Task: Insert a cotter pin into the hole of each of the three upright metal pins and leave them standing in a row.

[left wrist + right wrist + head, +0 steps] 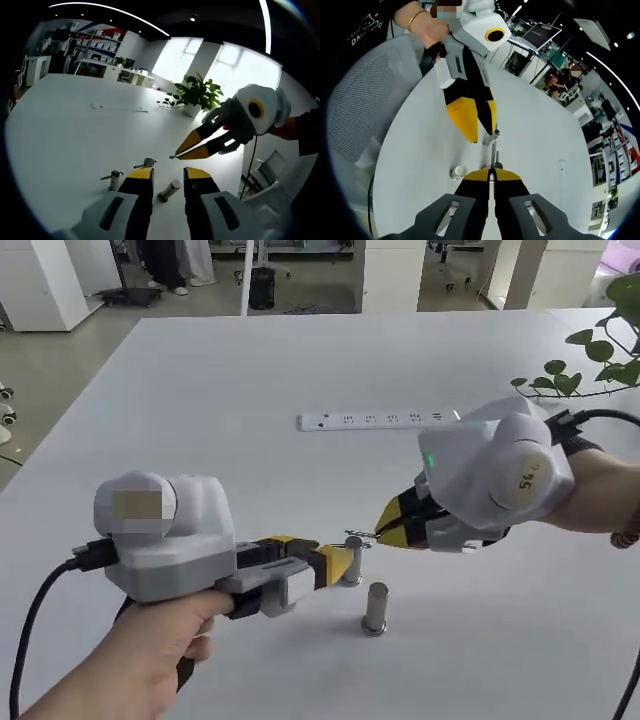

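Cotter pin (358, 537) is clamped at one end between the closed jaws of the right gripper (385, 532) and is held roughly level at the head of the target metal pin (352, 570), which stands upright on the white table (250, 390). In the left gripper view thin wire is seen on both sides of that pin's head, so the cotter pin is judged to be partly through the hole; how far cannot be told.

The left gripper (338, 562) is held just beside the target metal pin with its jaws apart and nothing clamped; whether a jaw touches the pin cannot be told. In the left gripper view a fitted metal pin (115, 180) is seen further left with a wire across its head. A bare metal pin (375, 608) stands near the target, on the side toward the person.

The second of three insertions is therefore judged to be in hand. A straight push along the wire's own line is called for next, with the target metal pin steadied so that it is not tipped. The wire can then be released, and the bare metal pin is left to be fitted.
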`<state>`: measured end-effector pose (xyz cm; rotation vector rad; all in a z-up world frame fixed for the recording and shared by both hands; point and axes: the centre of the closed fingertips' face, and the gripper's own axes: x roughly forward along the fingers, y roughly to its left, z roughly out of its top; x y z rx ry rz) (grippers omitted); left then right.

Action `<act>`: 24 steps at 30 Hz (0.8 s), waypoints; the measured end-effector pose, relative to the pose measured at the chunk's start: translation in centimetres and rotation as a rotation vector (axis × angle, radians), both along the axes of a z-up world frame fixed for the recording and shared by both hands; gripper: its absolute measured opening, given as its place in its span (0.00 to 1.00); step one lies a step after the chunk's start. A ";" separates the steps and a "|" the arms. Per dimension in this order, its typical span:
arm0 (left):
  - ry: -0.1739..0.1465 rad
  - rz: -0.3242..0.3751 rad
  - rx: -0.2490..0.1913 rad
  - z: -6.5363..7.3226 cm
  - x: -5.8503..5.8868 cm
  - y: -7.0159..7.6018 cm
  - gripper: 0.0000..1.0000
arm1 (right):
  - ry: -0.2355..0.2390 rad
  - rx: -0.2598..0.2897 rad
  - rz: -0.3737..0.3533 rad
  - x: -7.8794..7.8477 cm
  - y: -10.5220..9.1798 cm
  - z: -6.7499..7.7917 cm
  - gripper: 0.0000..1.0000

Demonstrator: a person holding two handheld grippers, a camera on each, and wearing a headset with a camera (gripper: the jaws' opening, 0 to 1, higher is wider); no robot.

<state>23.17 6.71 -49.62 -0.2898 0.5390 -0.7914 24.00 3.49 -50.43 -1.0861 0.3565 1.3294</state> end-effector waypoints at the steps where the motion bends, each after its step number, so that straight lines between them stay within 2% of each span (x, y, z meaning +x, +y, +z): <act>1: 0.003 0.001 -0.003 0.0 0.0 -0.1 0.20 | -0.002 0.001 0.007 -0.1 0.2 0.1 0.00; 6: 0.038 -0.004 -0.055 0.3 -0.2 -0.6 0.15 | 0.001 0.005 0.028 -0.8 0.8 0.3 0.00; 8: 0.043 -0.003 -0.060 0.4 -0.3 -0.7 0.10 | 0.002 0.006 0.035 -1.0 0.9 0.4 0.00; 17: 0.064 -0.001 -0.104 0.7 -0.5 -1.0 0.09 | -0.010 0.006 0.059 -1.6 1.3 0.5 0.00; 19: 0.074 0.000 -0.114 0.8 -0.5 -1.1 0.07 | -0.010 0.007 0.062 -1.7 1.3 0.5 0.00; 24: 0.078 -0.001 -0.121 0.7 -0.4 -1.1 0.01 | -0.019 0.005 0.068 -1.8 1.4 0.5 0.00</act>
